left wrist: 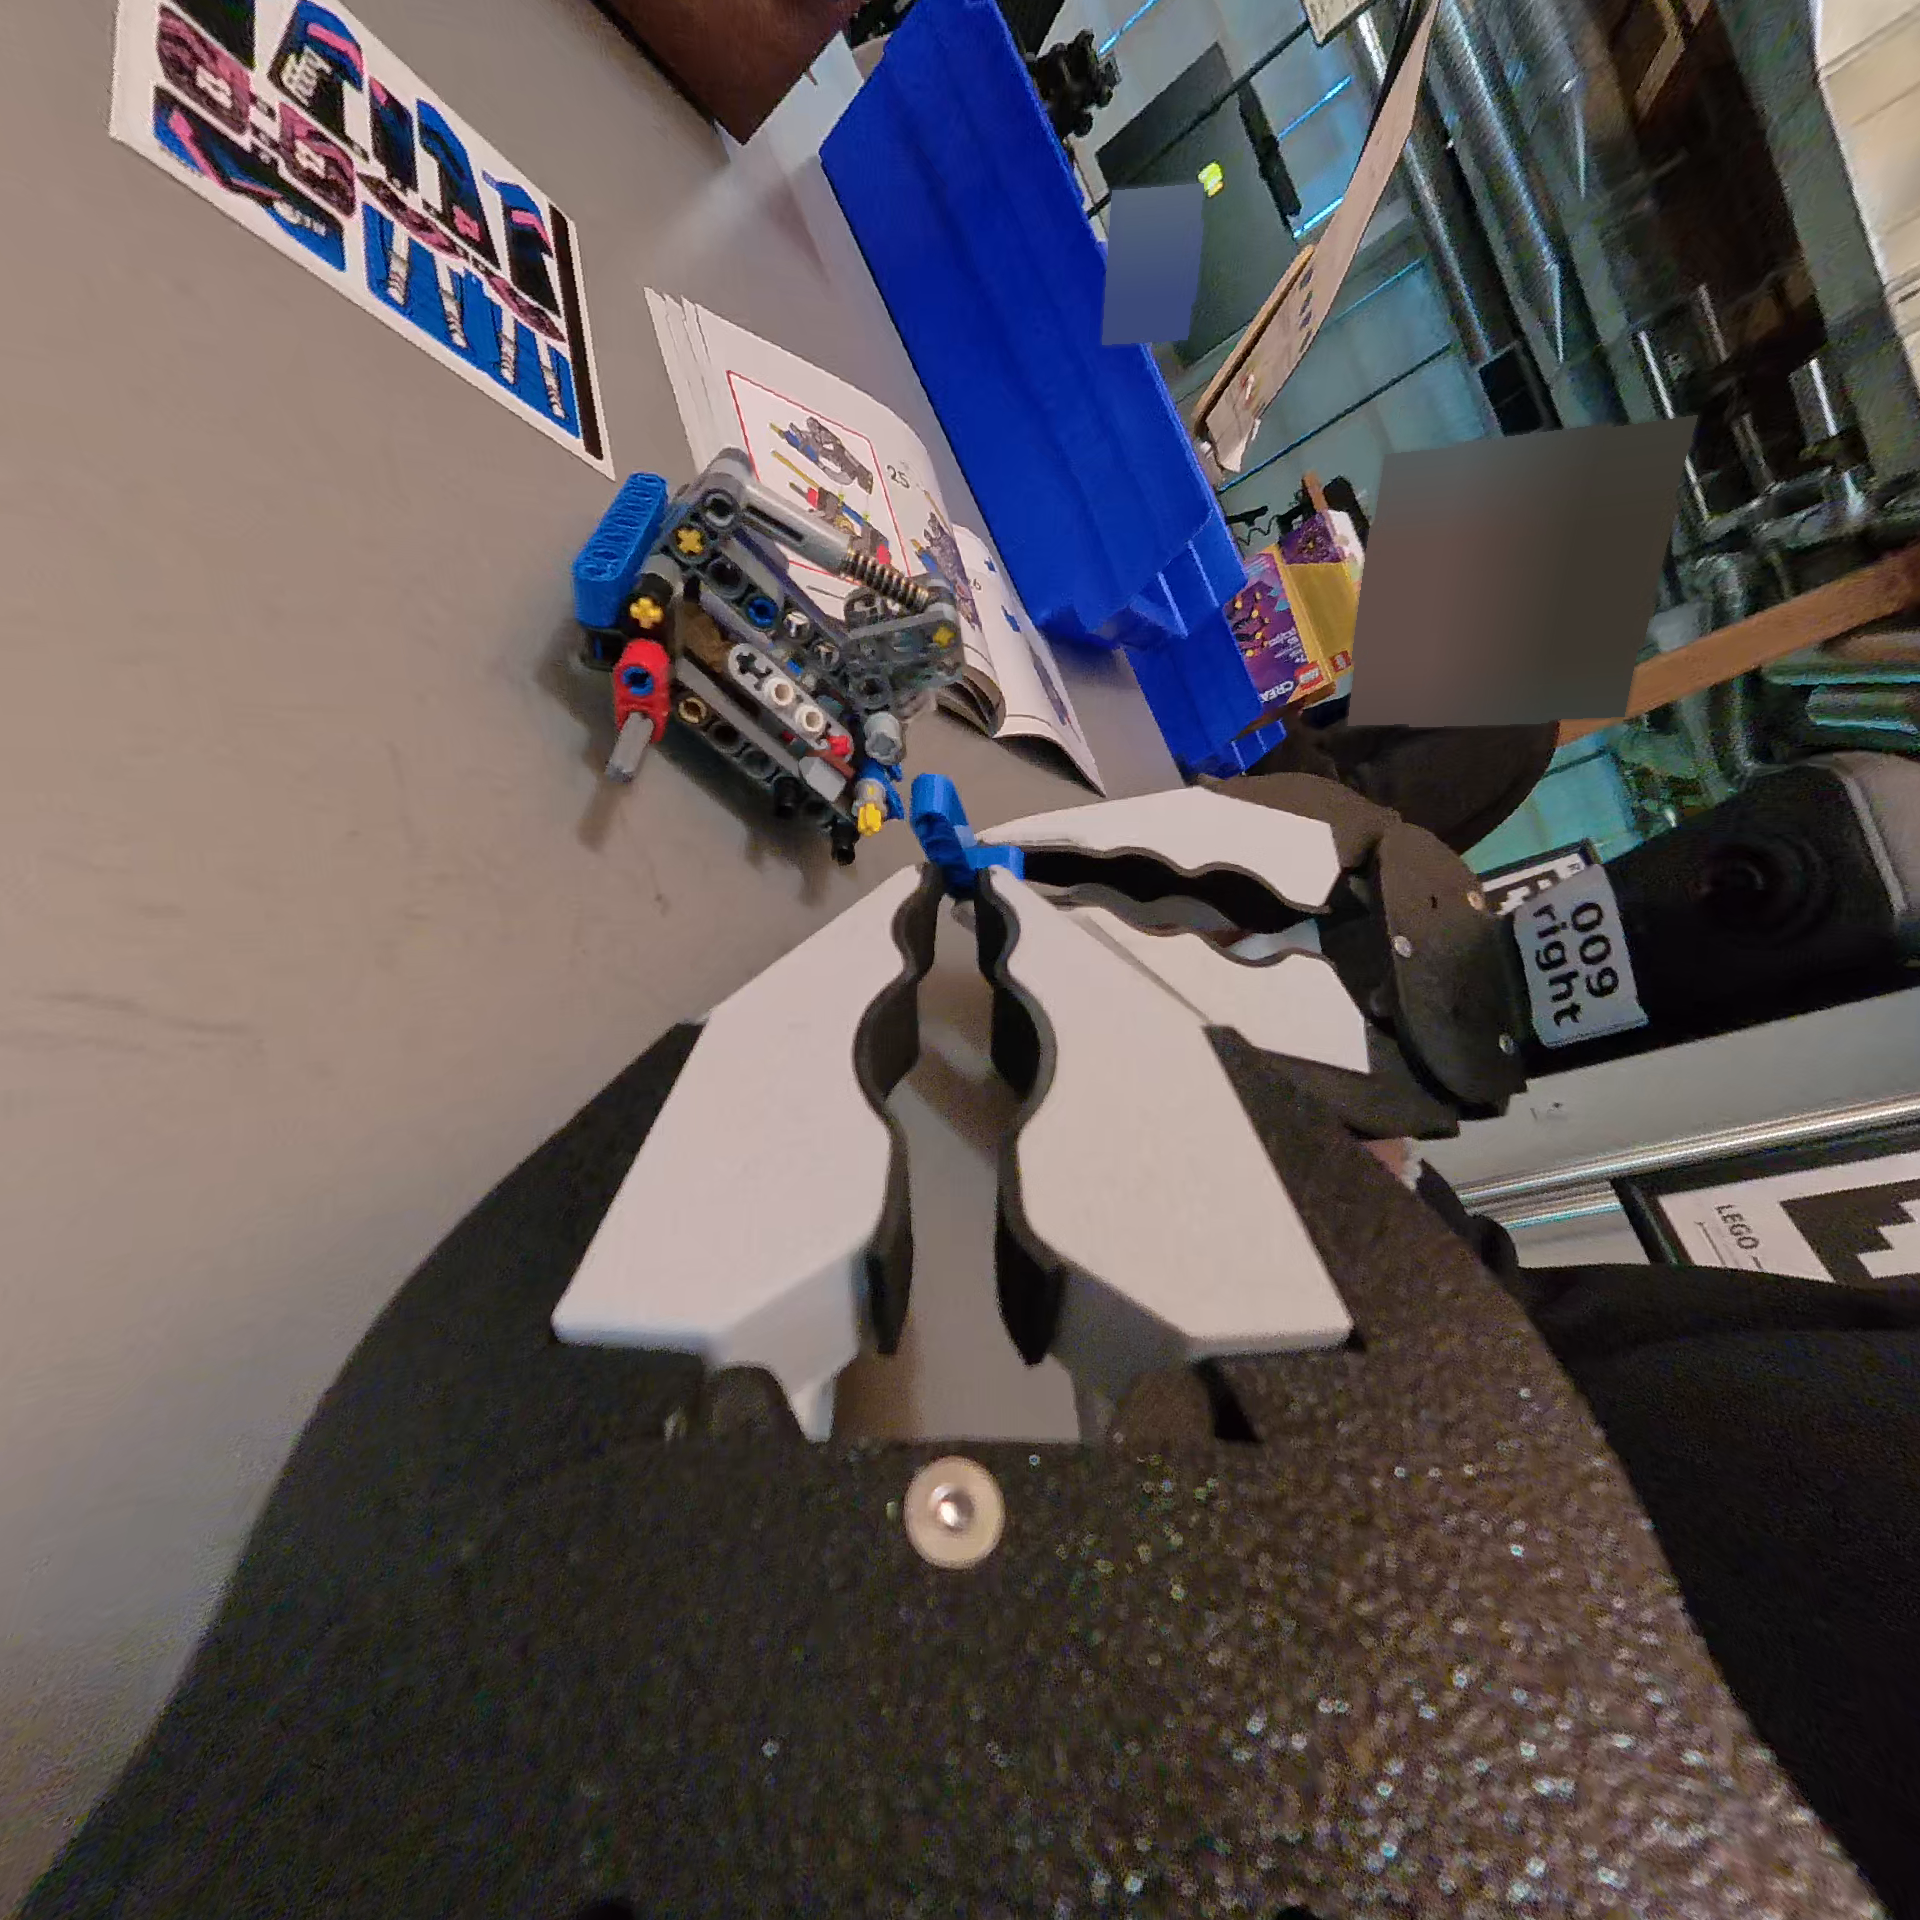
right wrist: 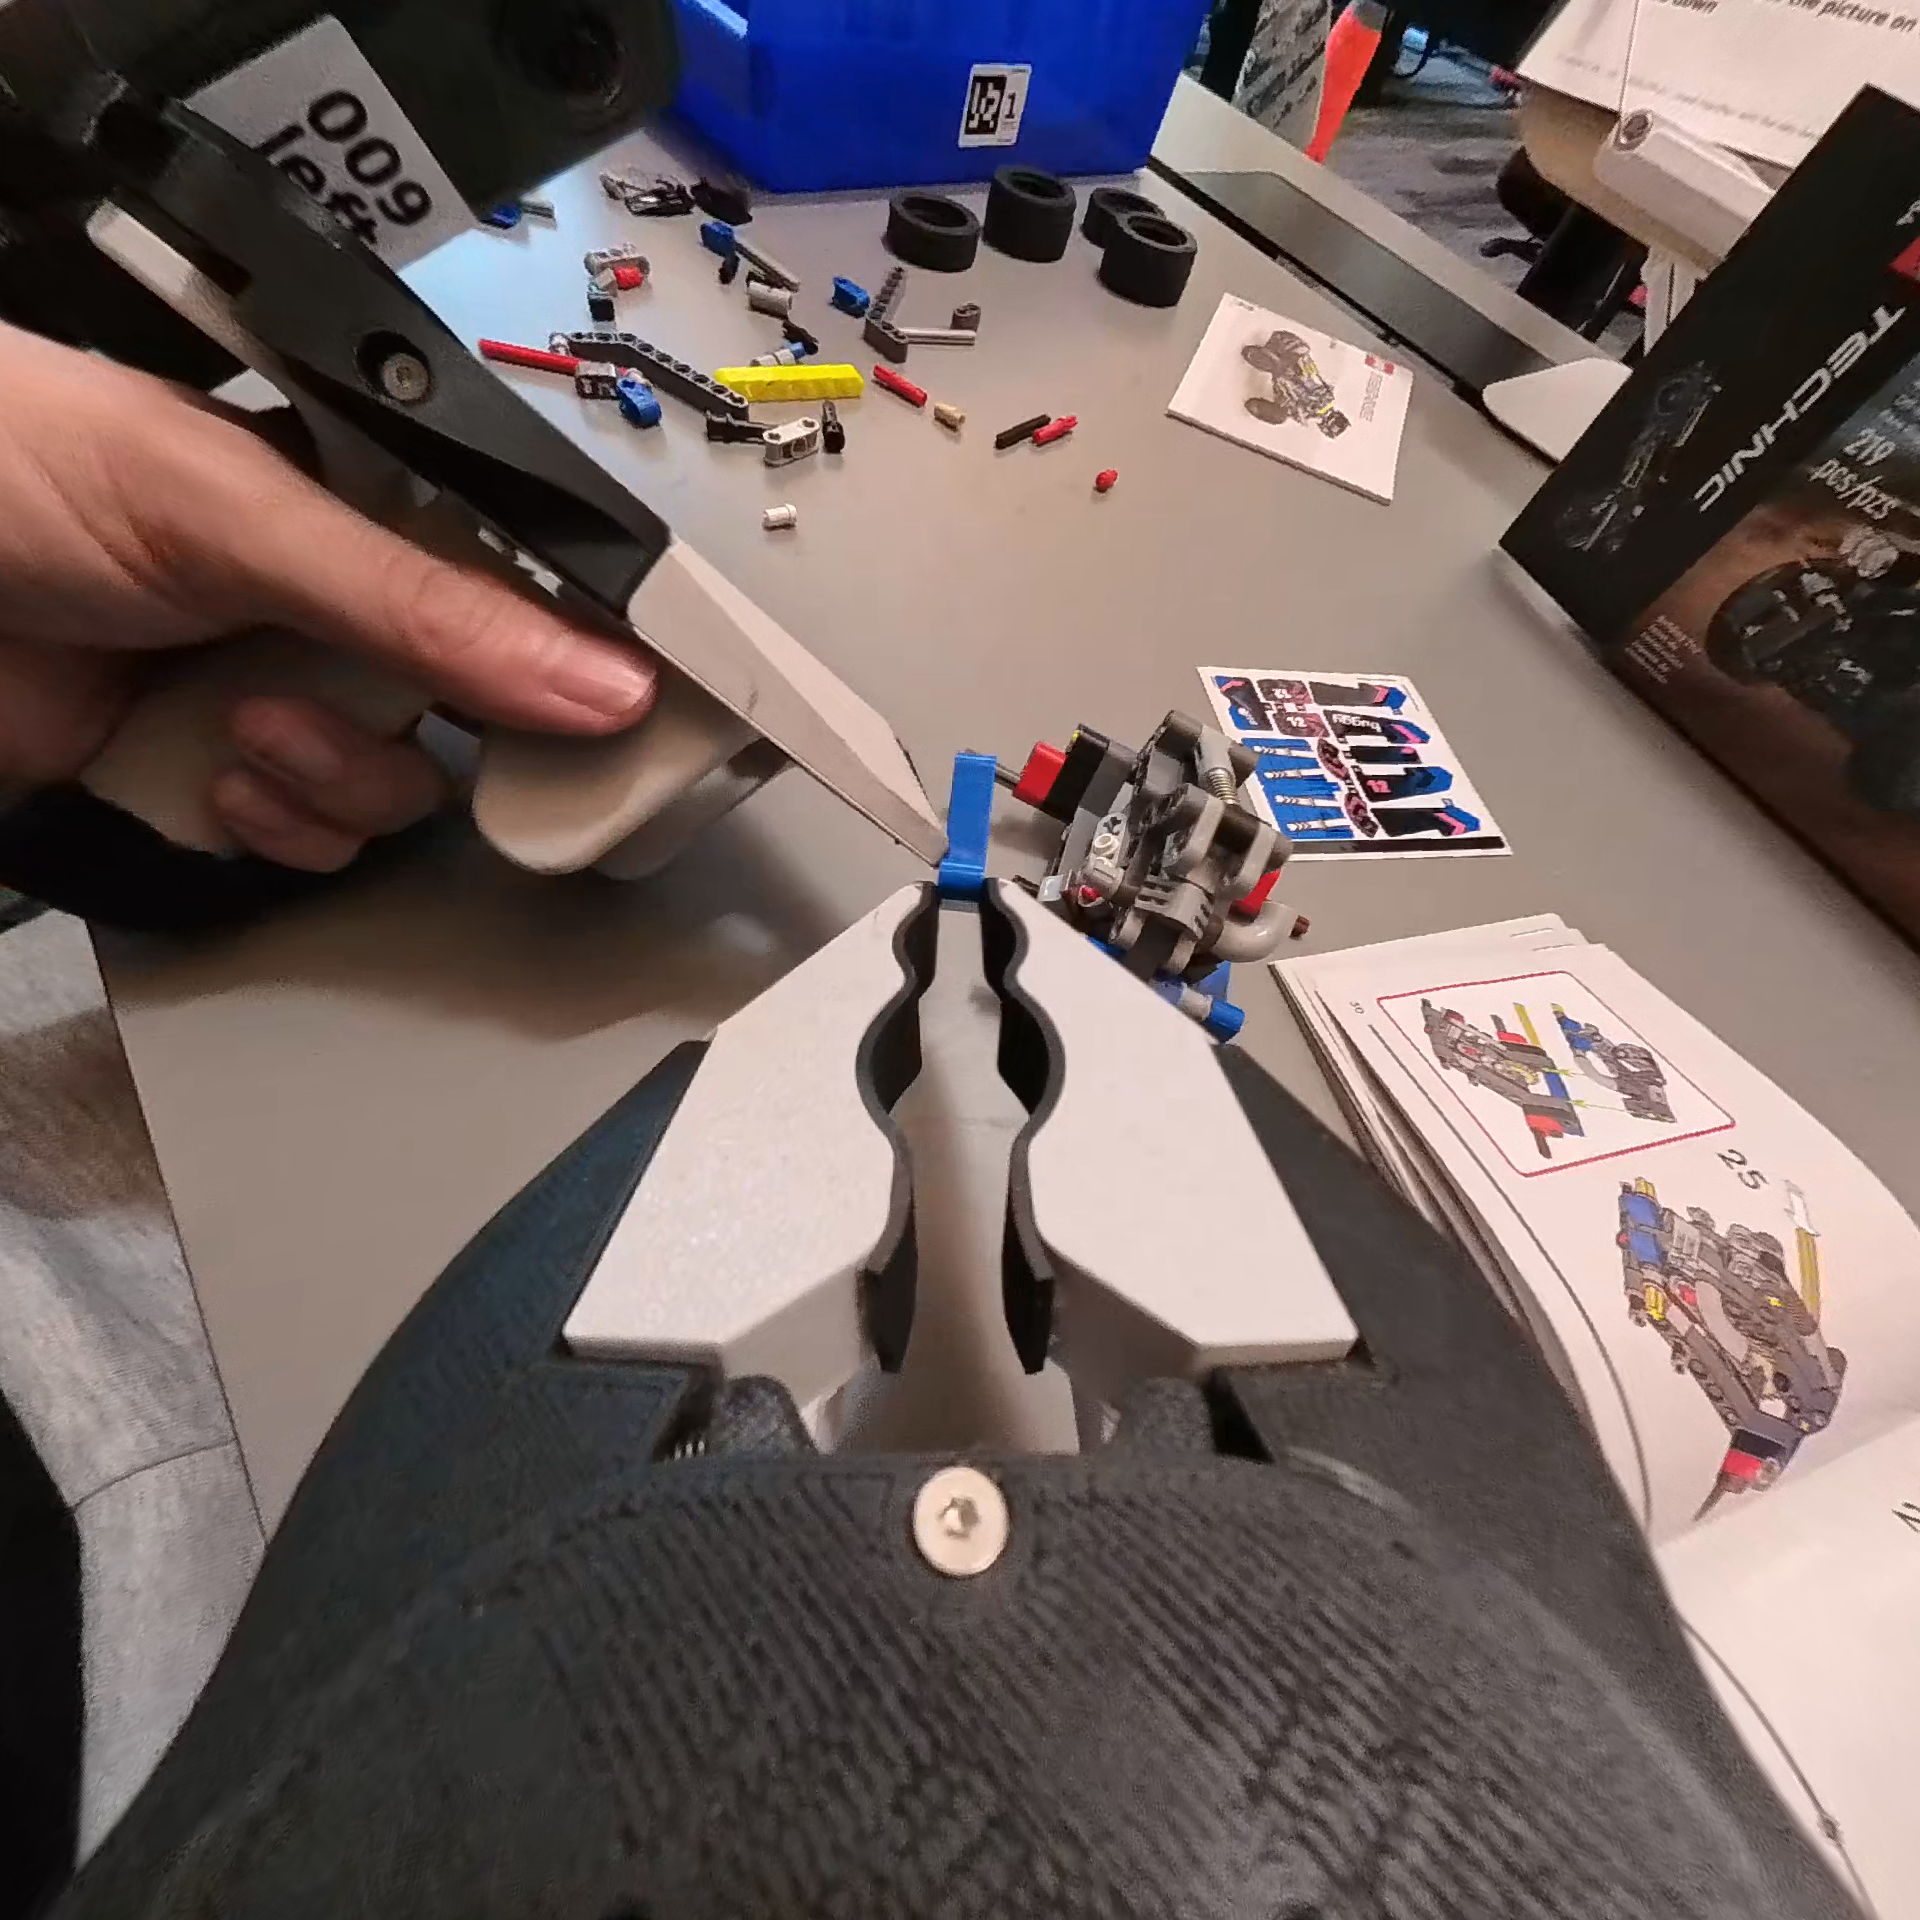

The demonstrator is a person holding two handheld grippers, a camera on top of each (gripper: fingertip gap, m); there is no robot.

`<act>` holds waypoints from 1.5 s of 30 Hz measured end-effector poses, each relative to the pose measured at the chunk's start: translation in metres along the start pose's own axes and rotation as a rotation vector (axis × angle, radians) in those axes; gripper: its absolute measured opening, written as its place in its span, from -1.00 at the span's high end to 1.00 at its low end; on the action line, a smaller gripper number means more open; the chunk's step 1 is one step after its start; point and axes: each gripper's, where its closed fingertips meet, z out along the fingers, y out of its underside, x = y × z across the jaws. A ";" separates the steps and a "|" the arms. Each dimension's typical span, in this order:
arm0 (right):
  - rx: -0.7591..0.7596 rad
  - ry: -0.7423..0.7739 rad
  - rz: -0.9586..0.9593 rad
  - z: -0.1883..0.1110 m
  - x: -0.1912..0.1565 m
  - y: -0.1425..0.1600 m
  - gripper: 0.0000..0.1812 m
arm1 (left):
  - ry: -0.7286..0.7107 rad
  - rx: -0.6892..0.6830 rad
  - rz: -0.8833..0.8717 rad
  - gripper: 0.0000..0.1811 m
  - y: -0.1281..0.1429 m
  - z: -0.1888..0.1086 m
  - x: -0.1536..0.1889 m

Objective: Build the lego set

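Build partway done, small blue piece mid-handoff.
L gripper (left wrist: 956, 883) & R gripper (right wrist: 961, 888) both pinch blue piece (right wrist: 968, 821) just beside half-built model (right wrist: 1164, 862); wheels (right wrist: 1039, 223), loose parts (right wrist: 727, 353) unused on table (right wrist: 1039, 582).

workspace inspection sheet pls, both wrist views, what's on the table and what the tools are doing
surface: grey table, flat.
job's things: partly built model; open instruction booklet; sticker sheet; small blue piece.
clutter: loose parts; four black tyres; blue bin; set box.
grippers: left tool and right tool both shut on the blue piece.
cables: nothing seen.
surroundings: shelving and metal ducting, blurred.
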 end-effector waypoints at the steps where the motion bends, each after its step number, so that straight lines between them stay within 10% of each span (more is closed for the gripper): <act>1: 0.005 0.004 -0.004 0.000 0.000 -0.001 0.93 | 0.006 0.003 -0.009 0.94 0.000 0.000 0.000; 26: -0.012 0.001 -0.019 0.001 0.003 0.003 0.93 | 0.013 0.032 -0.026 0.96 -0.005 0.009 -0.001; 45: -0.206 -0.513 -0.221 0.012 0.045 0.041 0.53 | -0.010 -0.101 -0.196 0.96 -0.002 0.005 -0.025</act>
